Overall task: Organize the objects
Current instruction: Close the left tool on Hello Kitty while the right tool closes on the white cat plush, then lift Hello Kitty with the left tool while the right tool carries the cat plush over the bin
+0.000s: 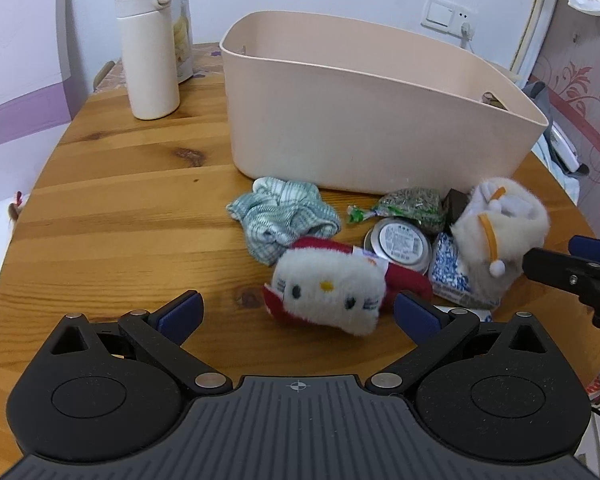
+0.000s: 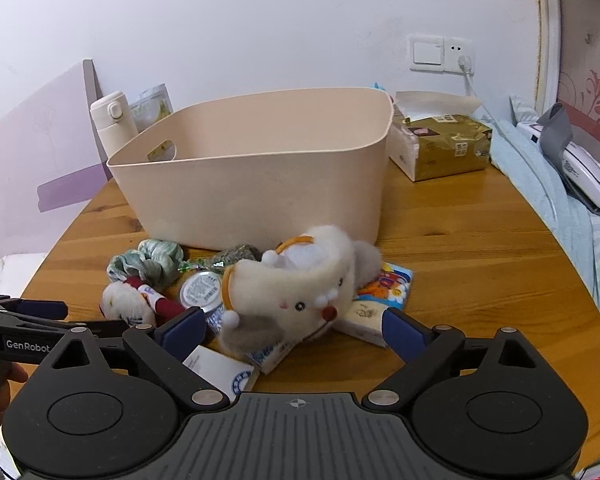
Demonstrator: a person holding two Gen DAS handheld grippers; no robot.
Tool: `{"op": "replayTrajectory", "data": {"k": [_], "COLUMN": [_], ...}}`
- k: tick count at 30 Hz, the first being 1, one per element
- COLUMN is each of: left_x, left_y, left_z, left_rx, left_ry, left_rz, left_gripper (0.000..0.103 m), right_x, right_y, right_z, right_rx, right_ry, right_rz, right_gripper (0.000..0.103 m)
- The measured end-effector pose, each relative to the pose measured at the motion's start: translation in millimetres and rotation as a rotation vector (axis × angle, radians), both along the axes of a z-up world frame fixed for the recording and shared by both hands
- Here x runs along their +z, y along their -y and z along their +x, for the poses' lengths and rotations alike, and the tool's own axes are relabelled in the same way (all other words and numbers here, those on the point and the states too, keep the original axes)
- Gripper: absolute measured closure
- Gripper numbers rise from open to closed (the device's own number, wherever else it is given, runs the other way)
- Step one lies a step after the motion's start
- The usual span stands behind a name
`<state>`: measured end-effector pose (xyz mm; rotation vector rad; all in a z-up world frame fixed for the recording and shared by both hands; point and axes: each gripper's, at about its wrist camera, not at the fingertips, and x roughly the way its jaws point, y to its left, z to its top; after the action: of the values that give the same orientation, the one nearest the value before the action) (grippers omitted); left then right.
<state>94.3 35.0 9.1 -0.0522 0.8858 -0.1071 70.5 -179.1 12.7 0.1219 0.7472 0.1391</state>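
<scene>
Plush and paper clutter lies in a loose heap on the wooden table (image 1: 112,184), pressed up against the near wall of the beige bin (image 1: 360,120), which looks bare inside as far as I can see. I hold the left gripper (image 1: 298,314) with its blue pads spread wide and nothing between them; the white cat toy (image 1: 328,296) with the red bow sits straight ahead of it, just beyond the tips and slightly toward my right pad, its long axis running across the gap rather than along the fingers. I hold the right gripper (image 2: 292,330) equally wide and equally unloaded; the cream reindeer toy (image 2: 296,280) lies dead ahead of it, between the pads in line of sight, its body slanting from lower left to upper right and resting on the tissue packs (image 2: 384,284). Each toy is therefore nearer to its own arm, and the bin stands behind both. A crumpled green cloth (image 1: 284,216), a round tin (image 1: 400,240) and a green candy bag (image 1: 412,204) fill the space between toys and bin. I judge that the cat toy's crosswise lie suits a straight advance and close, while the reindeer toy's slant may call for a slight wrist turn. Nothing is stowed yet, as far as I can tell.
</scene>
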Motion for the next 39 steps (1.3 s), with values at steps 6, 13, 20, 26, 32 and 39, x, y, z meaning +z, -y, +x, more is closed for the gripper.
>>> {"op": "replayTrajectory", "data": {"k": [6,13,20,26,32,39], "left_x": [-8,-20,-18,-17,-9,21], "left_y": [2,8,10,11,9,3], "left_z": [12,23,24,14,3,-9], "left_rx": [-0.016,-0.025,-0.046,-0.048,-0.036,-0.023], "left_ry": [-0.039,-0.078,-0.064,-0.047,-0.025,0.059], "left_rz": [-0.024,-0.039,-0.027,-0.008,0.019,0.012], "left_gripper": [0.000,0.016,0.033,0.039,0.040,0.040], "right_x": [-2,-8,-19,-15,-12,11], "right_y": [-7,-12,-13,-12,-3,6], "right_z": [17,33,45,43,37,22], "right_rx": [-0.008,-0.014,0.005,0.004,-0.004,-0.013], "right_ry": [-0.013,-0.027,-0.057,-0.037,-0.030,0.041], "right_rz": [-0.035,-0.066,-0.036,-0.048,-0.024,0.008], "right_gripper": [0.007,0.011,0.035,0.069,0.087,0.089]}}
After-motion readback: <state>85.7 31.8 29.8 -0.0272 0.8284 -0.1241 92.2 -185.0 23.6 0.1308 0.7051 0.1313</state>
